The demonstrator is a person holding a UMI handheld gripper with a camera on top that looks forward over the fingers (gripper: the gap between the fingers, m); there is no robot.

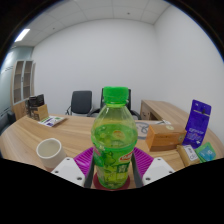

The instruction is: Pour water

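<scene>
Here, the tongs [113,172] clenched a green-capped bottle [113,140] (upright) near a paper cup [49,150] on the bench [25,140].

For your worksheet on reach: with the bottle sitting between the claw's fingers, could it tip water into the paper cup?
Probably yes: the claw holds the green bottle, and the table toward the paper cup looks unobstructed.

Gripper [112,172]: two fingers visible at the base of the view. Each finger [70,170] has a white, rounded outer shell with a smooth, plain surface. Inner faces carry magenta pads [84,157], showing as angular wedges that widen toward the tips. Dark housing sits below and between the white shells. No cables, screws or markings can be made out. No sleeve or hand in view.
</scene>
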